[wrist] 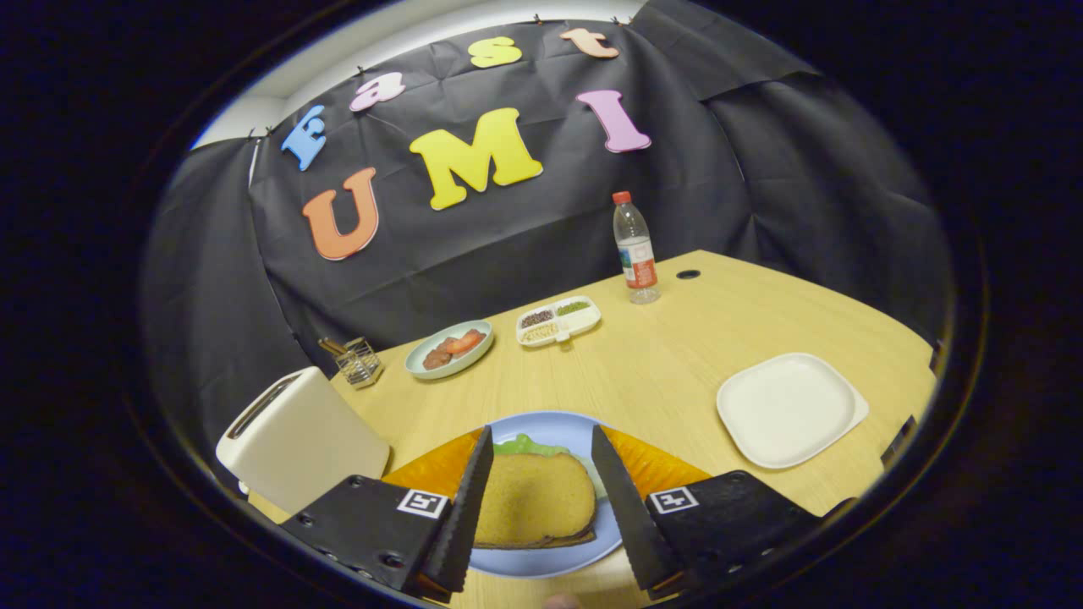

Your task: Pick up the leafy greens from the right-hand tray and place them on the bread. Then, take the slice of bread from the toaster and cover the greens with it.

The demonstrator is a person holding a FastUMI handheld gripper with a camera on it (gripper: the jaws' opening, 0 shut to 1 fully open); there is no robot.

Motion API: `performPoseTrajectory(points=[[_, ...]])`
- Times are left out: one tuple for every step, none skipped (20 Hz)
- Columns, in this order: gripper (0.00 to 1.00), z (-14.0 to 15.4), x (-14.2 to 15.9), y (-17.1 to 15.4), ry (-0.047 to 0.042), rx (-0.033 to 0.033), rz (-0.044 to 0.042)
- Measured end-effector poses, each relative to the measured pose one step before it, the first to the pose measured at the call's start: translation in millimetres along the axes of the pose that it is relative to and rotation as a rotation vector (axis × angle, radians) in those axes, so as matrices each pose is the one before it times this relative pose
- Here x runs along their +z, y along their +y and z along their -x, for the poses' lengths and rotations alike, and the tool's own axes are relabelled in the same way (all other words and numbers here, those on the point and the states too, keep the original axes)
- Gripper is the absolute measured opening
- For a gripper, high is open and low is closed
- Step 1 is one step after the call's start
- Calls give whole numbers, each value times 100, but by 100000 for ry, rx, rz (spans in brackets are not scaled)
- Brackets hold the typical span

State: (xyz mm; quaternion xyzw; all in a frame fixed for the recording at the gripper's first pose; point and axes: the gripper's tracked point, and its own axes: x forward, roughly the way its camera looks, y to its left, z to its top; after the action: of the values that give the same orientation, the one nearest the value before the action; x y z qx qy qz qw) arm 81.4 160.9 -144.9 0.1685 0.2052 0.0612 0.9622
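Toaster (298,436) is seen at the far left of the wooden table (660,372), pale and upright, with a small wire holder (358,361) just behind it. Next along, a light green dish (423,365) carrying reddish pieces is set near the booth wall, and beside it a divided tray (584,321) of small portions. Down in front, the gripper (541,474) is held with its fingers spread wide, gripping nothing. Between them the blue plate (541,562) is found on an orange mat (656,465), and on it the bread slice (533,499) is laid over the leafy greens (529,445), whose edge peeks out at the far side. Farther back a plastic bottle (635,248) stands upright. Off to the right, a white square tray (791,408) lies bare.
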Motion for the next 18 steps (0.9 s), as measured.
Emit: performPoseTrajectory(points=[[78,809,950,363,-2990,289,2453],[80,801,832,496,-3001,875,2904],[85,928,868,741,-3009,1638,3368],[88,1048,1079,519,-3576,755,3672],[90,1034,1091,130,-3743,-204,3662],[93,948,1193,153,-3602,-782,3522],[94,961,1194,461,-3616,-361,3379],[95,856,1253,490,-3231,-134,3154],[96,862,975,517,-2437,158,1599],[96,806,1080,623,-2652,532,104],[96,737,981,422,-2331,221,-569],[96,670,938,509,-2519,494,-658],[96,633,740,296,-2433,-179,712],[96,578,665,221,-2638,-431,1314],[96,574,346,238,-2019,-556,803],[96,572,305,480,-1873,239,-97],[96,472,192,520,-1393,710,-387],[96,434,-16,424,-858,1009,67]])
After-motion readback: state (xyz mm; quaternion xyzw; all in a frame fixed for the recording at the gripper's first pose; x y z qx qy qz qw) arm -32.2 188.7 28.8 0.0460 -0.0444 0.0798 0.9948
